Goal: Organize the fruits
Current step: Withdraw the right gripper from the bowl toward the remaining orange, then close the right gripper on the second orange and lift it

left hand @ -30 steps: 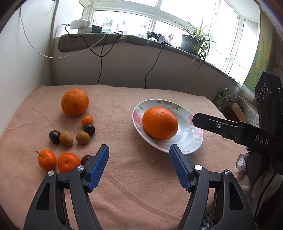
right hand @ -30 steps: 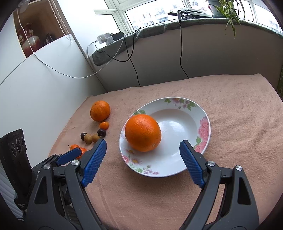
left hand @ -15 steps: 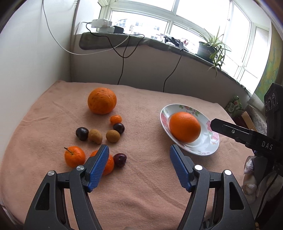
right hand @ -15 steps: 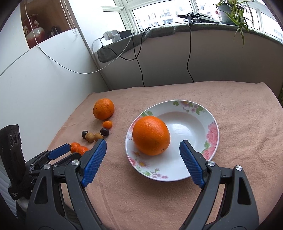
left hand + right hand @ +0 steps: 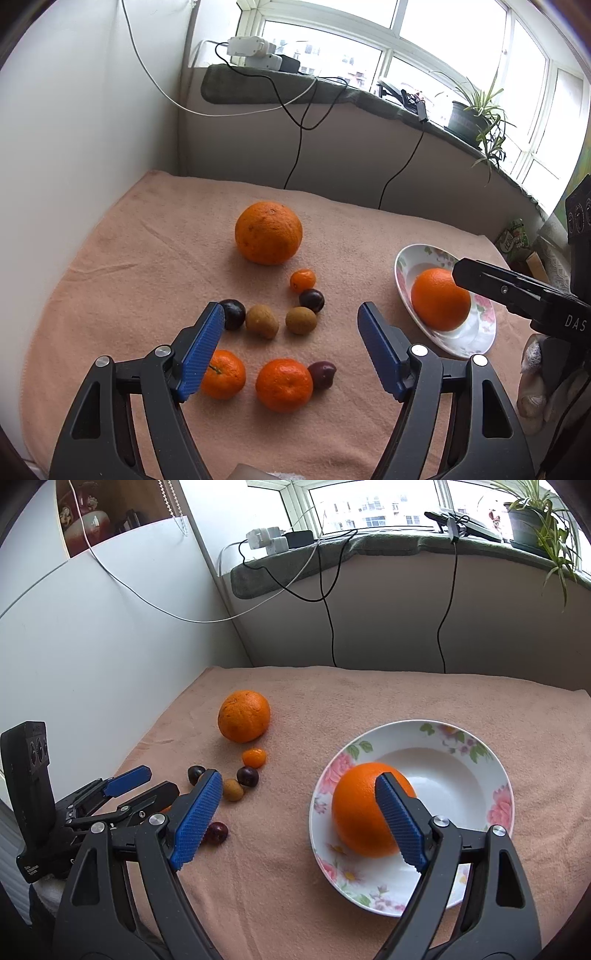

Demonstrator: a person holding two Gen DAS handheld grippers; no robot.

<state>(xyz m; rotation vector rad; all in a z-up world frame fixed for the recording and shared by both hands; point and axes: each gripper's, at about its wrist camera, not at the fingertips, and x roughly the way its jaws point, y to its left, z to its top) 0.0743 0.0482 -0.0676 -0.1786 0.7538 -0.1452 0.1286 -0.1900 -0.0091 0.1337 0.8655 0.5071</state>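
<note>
Fruit-wise, the big orange (image 5: 268, 232) on the blanket (image 5: 129, 258) looks firm but rolly, so left gripper (image 5: 290, 325), jaws spread and just opening wider with nothing between, probably wants its widest middle.

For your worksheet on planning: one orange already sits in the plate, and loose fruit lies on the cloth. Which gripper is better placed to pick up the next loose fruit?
Probably the left gripper: its open jaws frame the loose fruit, with a mandarin just below. The right gripper faces the plate.
</note>
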